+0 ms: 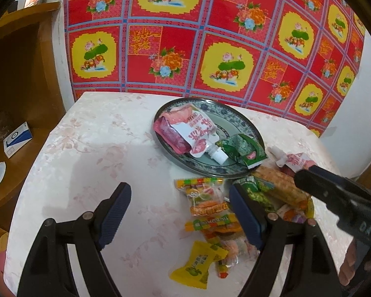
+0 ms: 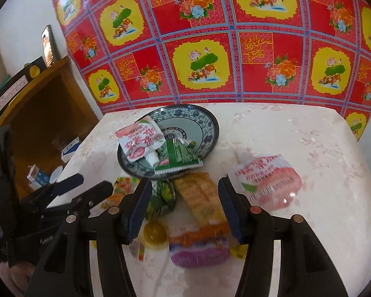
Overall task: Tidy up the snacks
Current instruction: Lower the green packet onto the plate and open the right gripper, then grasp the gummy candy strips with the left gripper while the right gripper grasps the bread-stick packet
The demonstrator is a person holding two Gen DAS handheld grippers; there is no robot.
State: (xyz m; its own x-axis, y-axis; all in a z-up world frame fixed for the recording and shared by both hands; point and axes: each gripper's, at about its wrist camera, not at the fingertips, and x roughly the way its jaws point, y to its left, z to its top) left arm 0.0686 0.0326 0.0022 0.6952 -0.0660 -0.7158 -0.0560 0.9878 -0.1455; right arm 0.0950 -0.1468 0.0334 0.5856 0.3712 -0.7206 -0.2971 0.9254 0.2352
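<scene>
A blue-patterned plate [image 1: 237,120] [image 2: 205,123] on the table holds a white-and-pink spouted pouch [image 1: 197,131] [image 2: 141,139] and a green packet [image 1: 244,149] [image 2: 178,157]. My left gripper [image 1: 180,215] is open and empty above colourful candy packets [image 1: 207,198] and a yellow candy [image 1: 197,268]. My right gripper [image 2: 185,210] is open and empty over a long orange snack bar [image 2: 200,198] [image 1: 279,185] and a purple packet [image 2: 200,250]. A second pink pouch [image 2: 269,180] lies to its right. Green candies [image 2: 163,195] lie beside the bar.
The table [image 1: 86,163] has a pale floral cloth and rounded corners. A red-and-yellow flowered cloth [image 1: 185,37] hangs behind it. A wooden shelf unit [image 1: 19,74] with small boxes stands at the left. The right gripper's body [image 1: 338,198] reaches in over the snacks.
</scene>
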